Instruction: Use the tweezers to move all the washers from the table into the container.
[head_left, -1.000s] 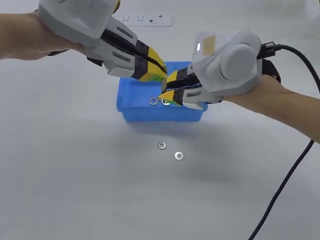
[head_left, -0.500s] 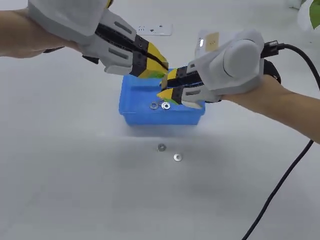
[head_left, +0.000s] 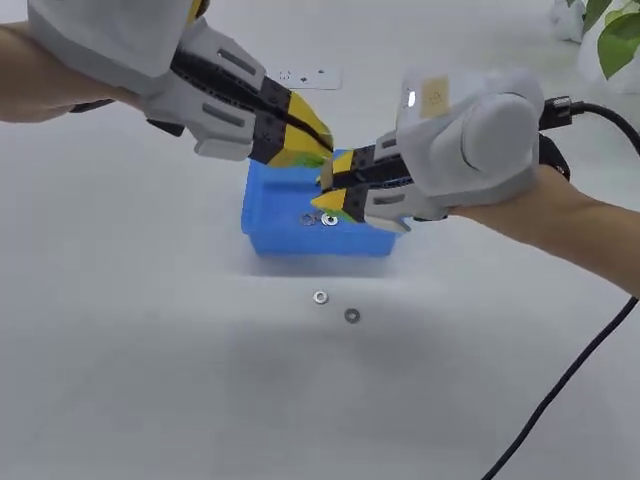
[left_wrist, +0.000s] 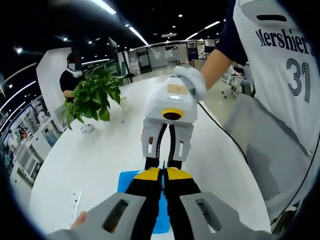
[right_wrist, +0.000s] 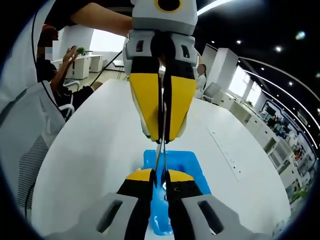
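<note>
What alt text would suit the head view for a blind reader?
The left gripper and right gripper meet nearly tip to tip over a blue container with washers inside. Two loose washers lie on the white table in front.

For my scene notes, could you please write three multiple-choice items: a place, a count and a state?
1. The loose washers lie: A. on the table, nearer the person than the blue container; B. behind it; C. on its rim.
2. Washers on the table: A. one; B. two; C. five.
3. The tongs of the right gripper are: A. wide open; B. shut on the tweezers; C. gripping the container.
1 A, the head view shows them on its near side. 2 B, two show there. 3 B, the tweezers sit pinched between them.
</note>
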